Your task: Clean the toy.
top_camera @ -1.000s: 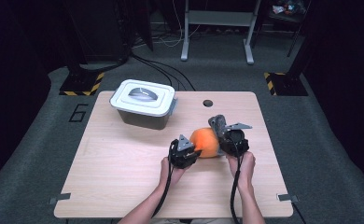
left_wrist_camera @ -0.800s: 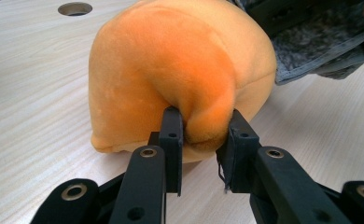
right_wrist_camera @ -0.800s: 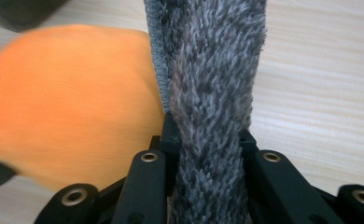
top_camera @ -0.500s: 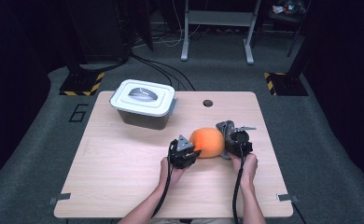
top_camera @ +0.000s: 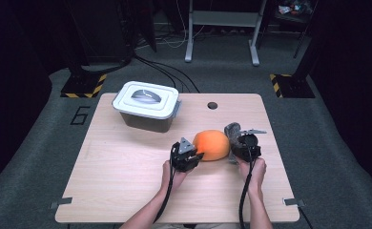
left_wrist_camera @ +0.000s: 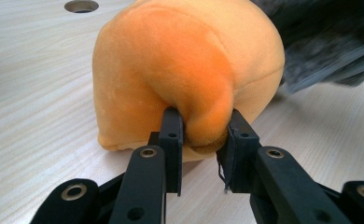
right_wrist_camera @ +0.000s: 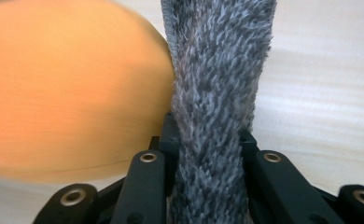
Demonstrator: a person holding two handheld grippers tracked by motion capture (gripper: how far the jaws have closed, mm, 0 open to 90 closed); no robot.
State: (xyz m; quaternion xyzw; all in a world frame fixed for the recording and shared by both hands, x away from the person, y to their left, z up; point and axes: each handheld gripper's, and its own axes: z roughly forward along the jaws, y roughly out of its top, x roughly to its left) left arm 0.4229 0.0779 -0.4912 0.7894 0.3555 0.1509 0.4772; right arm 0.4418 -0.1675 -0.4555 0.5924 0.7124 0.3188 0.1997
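While the orange plush rests mid-desk between both hands, the left claw pinches a fold on its near left side, and the right claw clamps the grey furry piece touching its right flank.

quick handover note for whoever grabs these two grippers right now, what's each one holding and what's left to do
Left gripper: shut on a fold of the orange plush.
Right gripper: shut on the grey fuzzy piece, which touches the plush on its right side.
Both things sit at mid-table, between the hands. The lidded white bin stands closed at the back left.
Done: both pieces gripped.
Left: probably parting or fitting the two pieces, then putting them away; the bin lid is not yet off.
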